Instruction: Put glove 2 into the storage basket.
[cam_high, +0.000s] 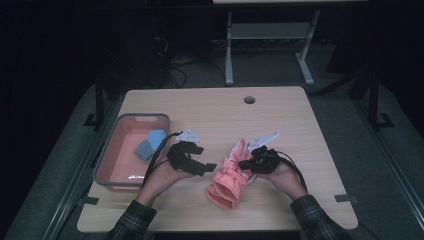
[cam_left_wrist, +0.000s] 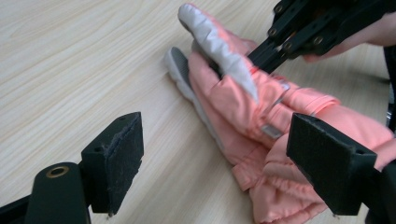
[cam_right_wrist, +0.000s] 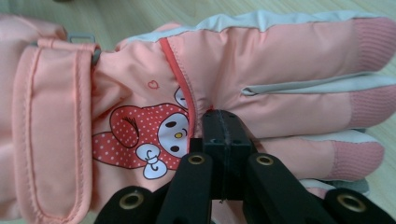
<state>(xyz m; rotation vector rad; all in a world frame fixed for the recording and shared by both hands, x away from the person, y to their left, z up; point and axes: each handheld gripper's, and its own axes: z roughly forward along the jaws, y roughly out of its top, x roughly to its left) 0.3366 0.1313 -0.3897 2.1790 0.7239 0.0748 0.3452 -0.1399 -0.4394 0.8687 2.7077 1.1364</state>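
Note:
A pink winter glove (cam_high: 227, 177) with grey trim lies at the middle of the table (cam_high: 280, 115), seemingly on top of a second pink one. In the right gripper view the glove (cam_right_wrist: 280, 51) shows a cartoon rabbit print, and my right gripper (cam_right_wrist: 223, 128) is shut on a pinch of fabric at the base of its fingers. The high view has that right gripper (cam_high: 244, 164) at the glove's right side. My left gripper (cam_high: 204, 159) hovers just left of the glove, open and holding nothing. In its own view the left gripper (cam_left_wrist: 219, 158) frames the glove's cuff (cam_left_wrist: 280, 186), and the right gripper (cam_left_wrist: 261, 51) shows beyond.
A pink bin with a grey rim (cam_high: 107, 160) sits at the table's left and holds a blue glove (cam_high: 150, 144). A cable hole (cam_high: 249, 99) marks the far edge. Another table's legs (cam_high: 229, 55) stand on the floor beyond.

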